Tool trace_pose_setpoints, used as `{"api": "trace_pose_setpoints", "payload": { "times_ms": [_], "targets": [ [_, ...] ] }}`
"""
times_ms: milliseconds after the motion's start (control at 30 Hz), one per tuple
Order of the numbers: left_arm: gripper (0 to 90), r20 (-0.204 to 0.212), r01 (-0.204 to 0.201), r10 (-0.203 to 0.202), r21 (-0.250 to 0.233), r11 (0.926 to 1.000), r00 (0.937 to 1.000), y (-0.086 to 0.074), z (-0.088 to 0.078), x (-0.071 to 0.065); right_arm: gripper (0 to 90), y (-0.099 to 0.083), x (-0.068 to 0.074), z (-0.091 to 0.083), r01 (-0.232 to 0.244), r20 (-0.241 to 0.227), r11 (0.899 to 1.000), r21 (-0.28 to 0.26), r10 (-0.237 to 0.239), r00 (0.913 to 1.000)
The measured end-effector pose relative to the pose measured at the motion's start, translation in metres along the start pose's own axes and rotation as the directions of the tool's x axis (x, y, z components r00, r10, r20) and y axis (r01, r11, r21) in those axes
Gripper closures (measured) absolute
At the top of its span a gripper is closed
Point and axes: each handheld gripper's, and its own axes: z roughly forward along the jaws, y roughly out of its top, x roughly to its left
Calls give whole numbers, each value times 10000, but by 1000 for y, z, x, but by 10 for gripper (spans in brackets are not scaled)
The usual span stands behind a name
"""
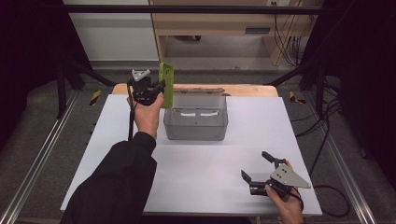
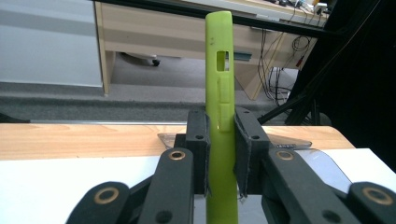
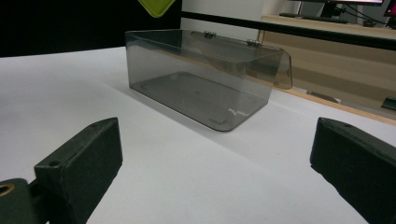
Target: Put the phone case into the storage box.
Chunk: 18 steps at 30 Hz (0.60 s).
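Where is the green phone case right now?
In the high view the green phone case stands upright, clamped in the left gripper held above the table's far left, just beside the left end of the open clear plastic box.

Wooden desk — cables behind.

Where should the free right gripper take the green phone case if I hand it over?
Probably the upper half of the green phone case, above the left gripper, which is shut on its lower part. It stands upright and thin, so bring the open right gripper level, jaws across its flat faces.
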Motion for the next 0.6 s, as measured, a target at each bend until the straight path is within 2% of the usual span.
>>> {"api": "trace_pose_setpoints", "payload": {
  "times_ms": [133, 300, 467, 533, 600],
  "targets": [
    [780, 112, -110, 109, 97, 9999, 9999, -4, 4, -8, 28, -1, 2, 3, 90, -269, 10000, -10, -90, 9996],
    [780, 161, -203, 199, 251, 9995, 9997, -11, 9, -14, 30, -1, 5, 5, 228, -297, 9997, 89, -225, 9993],
    [780, -19, -515, 516, 339, 9981, 9987, -16, 12, -14, 32, -2, 3, 4, 101, -234, 9999, -17, -102, 9997],
    [780, -60, -464, 466, 372, 9982, 9989, -19, 13, -12, 32, -1, 4, 5, -31, -227, 10000, -26, 31, 9997],
    [780, -143, -486, 493, 415, 9980, 9987, -22, 13, -11, 32, -1, 3, 4, 147, -227, 9999, 13, -146, 9996]
  ]
}}
